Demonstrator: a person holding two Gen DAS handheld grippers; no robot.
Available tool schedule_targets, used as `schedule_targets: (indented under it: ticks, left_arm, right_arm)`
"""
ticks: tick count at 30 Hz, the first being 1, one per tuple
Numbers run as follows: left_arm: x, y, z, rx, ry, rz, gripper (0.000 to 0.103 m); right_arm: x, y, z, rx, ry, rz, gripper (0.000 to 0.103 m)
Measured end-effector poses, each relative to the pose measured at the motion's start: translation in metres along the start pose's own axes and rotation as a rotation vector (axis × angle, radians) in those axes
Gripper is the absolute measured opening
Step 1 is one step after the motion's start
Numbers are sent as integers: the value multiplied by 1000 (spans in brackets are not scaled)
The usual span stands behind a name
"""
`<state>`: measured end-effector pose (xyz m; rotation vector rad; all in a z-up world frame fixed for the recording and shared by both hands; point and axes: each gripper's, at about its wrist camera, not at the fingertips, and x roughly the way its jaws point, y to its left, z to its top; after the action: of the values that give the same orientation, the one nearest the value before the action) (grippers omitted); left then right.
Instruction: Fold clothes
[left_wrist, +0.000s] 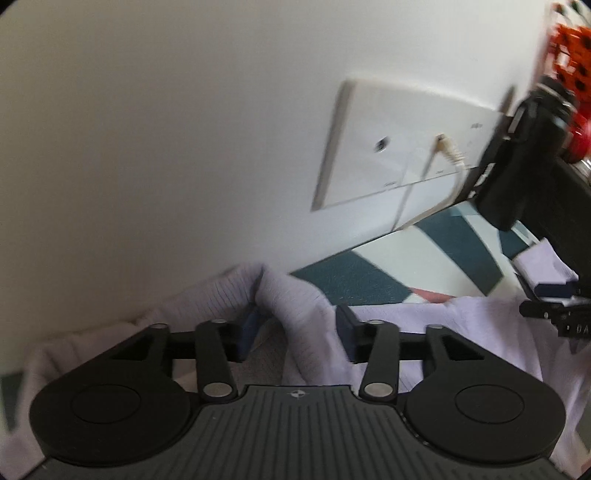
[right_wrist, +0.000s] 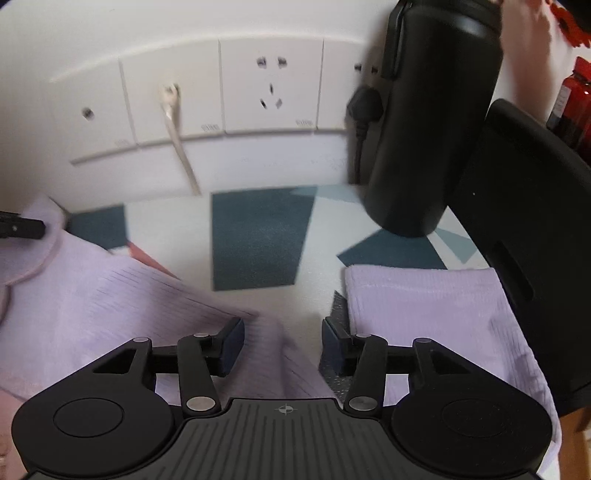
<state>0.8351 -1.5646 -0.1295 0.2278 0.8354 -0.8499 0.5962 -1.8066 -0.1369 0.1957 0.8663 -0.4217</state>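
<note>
Left gripper (left_wrist: 295, 328) jaws apart, lilac garment (left_wrist: 295, 295) between.

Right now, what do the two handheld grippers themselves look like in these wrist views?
Both look alike. The left gripper and right gripper have a matte black ribbed body with a small white crosshair mark, two round black discs at the sides, and black linkage bars with silver pivot pins. The fingers end in dark navy pads. No cables, sleeves or hands show on them.

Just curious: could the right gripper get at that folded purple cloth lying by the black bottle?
Probably yes. The folded cloth lies just ahead and to the right of the right gripper, with nothing between them. But its jaws stand open around a fold of the purple garment, which may hinder it.
</note>
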Motion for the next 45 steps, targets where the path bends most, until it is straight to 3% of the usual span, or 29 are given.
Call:
schedule_targets:
  ticks: [1, 4, 5, 7, 13, 20, 24, 35, 45]
  left_arm:
    - [-10, -2, -1, 11, -6, -1, 58]
    - [-40, -7, -11, 8, -7, -2, 67]
    - [-50, -8, -17, -5, -4, -2, 70]
    - [-68, -10, -32, -35, 8, 2, 70]
    - [-105, -19, -82, -129, 108, 48, 70]
    - [-132, -12, -135, -254, 179, 119, 70]
    - [-129, -18, -148, -237, 194, 149, 71]
    - [-112, -30, -153, -194, 211, 154, 100]
    - [-104, -42, -161, -111, 188, 198, 103]
  right_arm:
    - [-7, -2, 0, 8, -9, 7, 57]
    - [-31, -10, -5, 37, -41, 46, 72]
    - [-39, -12, -8, 49, -44, 63, 82]
    - [-52, -8, -19, 58, -34, 85, 92]
    - [-80, 5, -59, 10, -5, 92, 98]
    - [-89, 2, -73, 31, 23, 112, 102]
    - [-86, 5, -77, 20, 38, 106, 102]
    - [-65, 25, -101, -112, 67, 10, 102]
    - [-61, 31, -104, -136, 58, -15, 102]
